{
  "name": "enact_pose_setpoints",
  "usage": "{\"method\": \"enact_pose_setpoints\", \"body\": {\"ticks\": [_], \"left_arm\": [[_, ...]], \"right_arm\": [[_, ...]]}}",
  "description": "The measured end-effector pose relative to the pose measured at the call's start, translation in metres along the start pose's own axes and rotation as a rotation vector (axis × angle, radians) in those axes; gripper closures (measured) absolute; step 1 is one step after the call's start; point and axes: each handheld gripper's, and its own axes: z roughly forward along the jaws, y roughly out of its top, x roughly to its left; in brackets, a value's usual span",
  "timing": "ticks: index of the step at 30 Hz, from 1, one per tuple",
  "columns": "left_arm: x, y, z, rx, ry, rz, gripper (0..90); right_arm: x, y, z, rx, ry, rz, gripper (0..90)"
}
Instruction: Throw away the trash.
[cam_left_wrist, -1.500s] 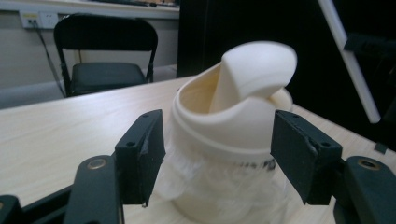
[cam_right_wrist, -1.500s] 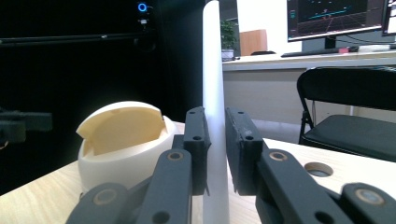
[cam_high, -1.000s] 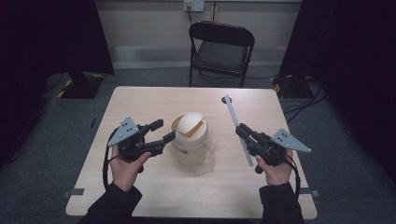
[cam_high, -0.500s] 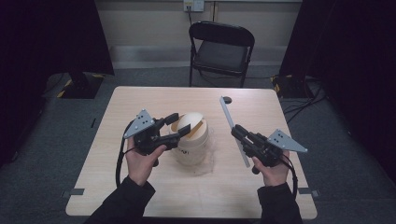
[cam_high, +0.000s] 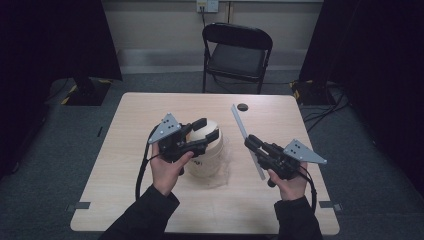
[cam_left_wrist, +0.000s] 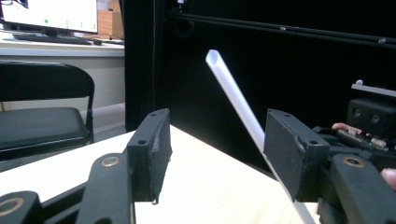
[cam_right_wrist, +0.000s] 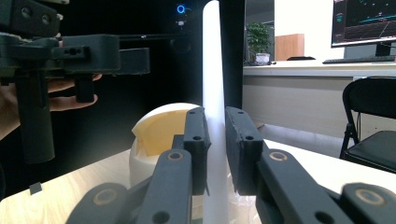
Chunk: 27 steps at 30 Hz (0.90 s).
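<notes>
The right gripper (cam_high: 253, 143) had its fingers (cam_right_wrist: 240, 140) squeezed on a long white tube (cam_high: 246, 138) that poked up over the counter (cam_high: 280, 112). The left gripper (cam_high: 206, 131) hung just above a white cup (cam_high: 214, 161), its fingers (cam_left_wrist: 154, 149) apart with nothing between them; they had just been closing a little.

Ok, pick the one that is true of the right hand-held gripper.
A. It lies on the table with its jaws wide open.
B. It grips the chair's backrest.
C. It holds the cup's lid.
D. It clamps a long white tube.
D: the right hand-held gripper has both pads pressed on the long white tube, which rises between its jaws.
</notes>
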Motion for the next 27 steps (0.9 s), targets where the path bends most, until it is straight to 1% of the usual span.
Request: {"method": "enact_pose_setpoints", "body": {"ticks": [4,5,9,10,15,18,19,20,21,23,26,27], "left_arm": [[-0.003,0.001,0.01,-0.007,-0.011,-0.009,43.0],[-0.005,0.0,0.015,-0.007,-0.01,-0.015,43.2],[-0.006,-0.001,0.021,0.0,-0.008,-0.015,44.4],[-0.007,-0.002,0.025,-0.004,-0.012,-0.028,44.8],[-0.01,-0.005,0.035,0.008,-0.026,-0.046,46.5],[-0.01,-0.006,0.037,0.003,-0.031,-0.056,48.7],[-0.011,-0.006,0.039,0.0,-0.039,-0.062,50.1],[-0.011,-0.006,0.039,0.0,-0.039,-0.062,51.9],[-0.012,-0.006,0.04,-0.004,-0.042,-0.062,53.6],[-0.012,-0.006,0.04,0.0,-0.045,-0.063,54.3],[-0.013,-0.006,0.04,0.007,-0.052,-0.064,60.1],[-0.013,-0.007,0.04,0.01,-0.055,-0.064,65.3]], "right_arm": [[0.003,-0.001,0.002,0.001,0.012,0.0,80.0],[0.003,-0.001,0.002,-0.001,0.017,-0.005,80.0],[0.004,0.0,0.002,-0.003,0.023,-0.004,80.0],[0.005,0.0,0.002,-0.004,0.026,-0.004,80.0],[0.007,-0.002,0.005,-0.001,0.049,-0.011,80.0],[0.009,-0.002,0.006,0.003,0.055,-0.009,80.0],[0.01,-0.003,0.007,0.008,0.067,-0.012,79.9],[0.01,-0.003,0.007,0.008,0.067,-0.012,79.9],[0.011,-0.003,0.008,0.008,0.077,-0.014,80.0],[0.011,-0.003,0.008,0.009,0.081,-0.015,80.0],[0.012,-0.003,0.009,0.01,0.088,-0.015,79.9],[0.013,-0.003,0.009,0.013,0.093,-0.015,79.9]]}}
